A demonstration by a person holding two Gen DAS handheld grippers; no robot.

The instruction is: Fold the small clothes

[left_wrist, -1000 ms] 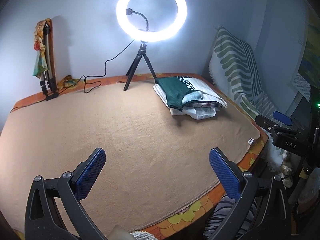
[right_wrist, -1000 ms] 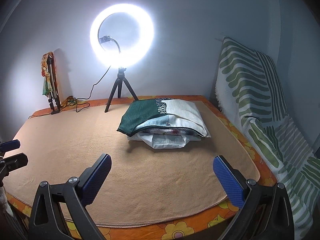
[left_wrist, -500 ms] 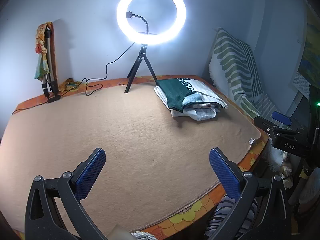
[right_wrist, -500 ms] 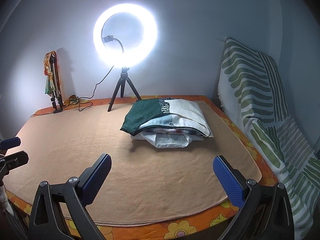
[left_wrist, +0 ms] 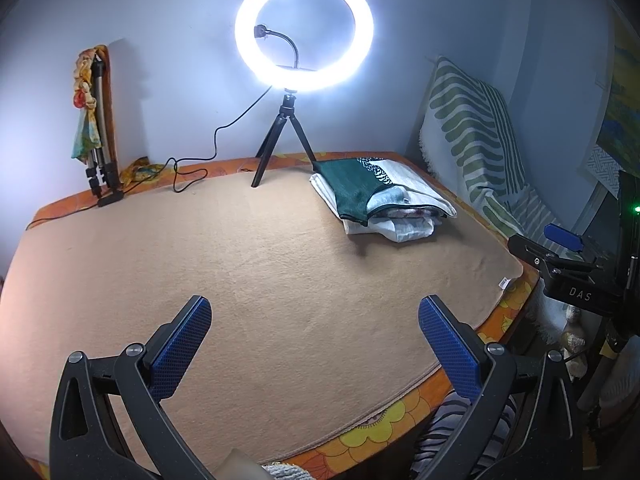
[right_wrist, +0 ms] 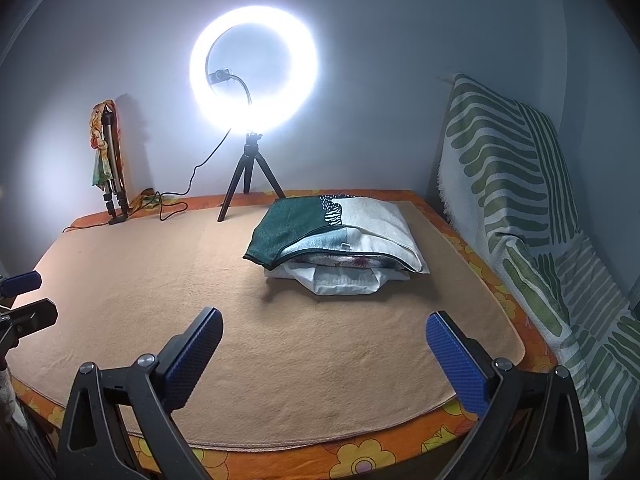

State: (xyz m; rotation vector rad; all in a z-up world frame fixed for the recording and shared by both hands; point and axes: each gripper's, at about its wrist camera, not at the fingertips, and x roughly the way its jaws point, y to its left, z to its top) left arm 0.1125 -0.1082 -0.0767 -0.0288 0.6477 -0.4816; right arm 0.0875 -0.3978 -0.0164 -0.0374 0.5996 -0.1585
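both cameras are being raised and tipped slightly between the earlier frames and now, so that the ring light (left_wrist: 304,28) is being seen lower in the right wrist view; nothing on the bed is being disturbed.

the stack of clothes (right_wrist: 340,240) is being shown ahead of the right gripper (right_wrist: 324,344), well apart from its fingertips, and ahead and to the right of the left gripper (left_wrist: 314,332), further off. it is being rested on the tan blanket (left_wrist: 240,272), near the far right corner. the green cloth (left_wrist: 352,188) is being carried on top, with pale layers being pressed beneath it.

the fabric is being judged light, soft and limp; it is being expected to drape and slide layer over layer, so a pinch at a free corner or hem of the top piece is being advised, not at the middle.

both claws are being held spread wide, with blue pads far apart; nothing is being pinched or touched. the right gripper is also being seen at the right edge of the left wrist view, beyond the blanket.
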